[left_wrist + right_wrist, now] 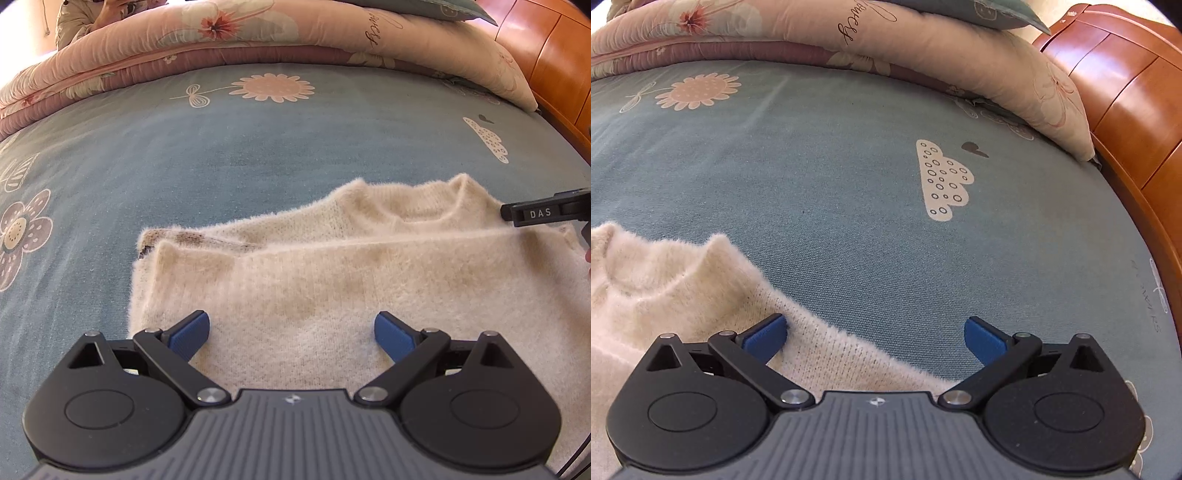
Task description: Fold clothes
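Across the whole field of both wrist views lies a blue-green bed sheet printed with flowers and a spotted cloud (pixel 155 147), bare over most of its surface. Along its far edge rests a thick rolled quilt in pink and cream with a floral print (pixel 229 40), and to the right stands a glossy orange-brown wooden headboard (pixel 1126 96). On the near right part of the sheet lies the cream fuzzy knitted sweater (pixel 332 280), flat, with one layer folded over another so that a straight fold edge runs across it below the round collar; a brown patterned patch shows at its left end. The left gripper (pixel 291 334) hovers over the folded lower part of the sweater, its blue-padded jaws spread wide with nothing between them. The right gripper (pixel 875 334) sits at the sweater's right edge beside the collar, jaws likewise spread apart and gripping nothing; its left pad is over the knit, its right pad over bare sheet. In the left wrist view the right gripper's black finger marked "DAS" appears just at the collar's right side.
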{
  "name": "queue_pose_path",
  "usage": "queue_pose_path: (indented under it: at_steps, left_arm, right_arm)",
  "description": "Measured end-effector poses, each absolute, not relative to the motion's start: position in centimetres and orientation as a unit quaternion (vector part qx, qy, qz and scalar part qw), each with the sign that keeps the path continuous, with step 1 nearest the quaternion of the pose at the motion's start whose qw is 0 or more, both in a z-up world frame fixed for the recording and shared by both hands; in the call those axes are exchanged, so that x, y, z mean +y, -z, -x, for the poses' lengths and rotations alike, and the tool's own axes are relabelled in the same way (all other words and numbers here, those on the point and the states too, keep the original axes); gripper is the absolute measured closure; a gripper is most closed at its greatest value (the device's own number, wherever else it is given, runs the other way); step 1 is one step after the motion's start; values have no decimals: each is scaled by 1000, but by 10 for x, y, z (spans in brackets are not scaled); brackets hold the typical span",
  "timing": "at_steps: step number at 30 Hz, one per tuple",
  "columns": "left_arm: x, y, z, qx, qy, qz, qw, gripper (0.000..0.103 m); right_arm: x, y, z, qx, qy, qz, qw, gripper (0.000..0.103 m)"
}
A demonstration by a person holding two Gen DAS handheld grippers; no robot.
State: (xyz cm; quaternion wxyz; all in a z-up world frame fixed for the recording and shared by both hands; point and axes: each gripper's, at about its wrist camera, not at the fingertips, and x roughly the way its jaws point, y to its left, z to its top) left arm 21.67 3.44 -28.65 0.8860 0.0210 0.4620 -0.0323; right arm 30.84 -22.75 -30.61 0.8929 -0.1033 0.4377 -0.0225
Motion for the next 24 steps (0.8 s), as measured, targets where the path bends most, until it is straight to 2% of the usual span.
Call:
queue_pose_path:
  at_steps: [4,9,24]
  left_arm:
    - [33,283,-213,458,38,-26,888,7]
    - [29,279,-205,459,44,-32,887,7]
    - [14,268,-170,475,63,-62,876,7]
  right_arm:
    - [-226,281,-291,401,-10,77,913,0]
    - [-215,266,-267,394,-61,63,915,0]
    - [-214,262,-196,439,-80,55,893,0]
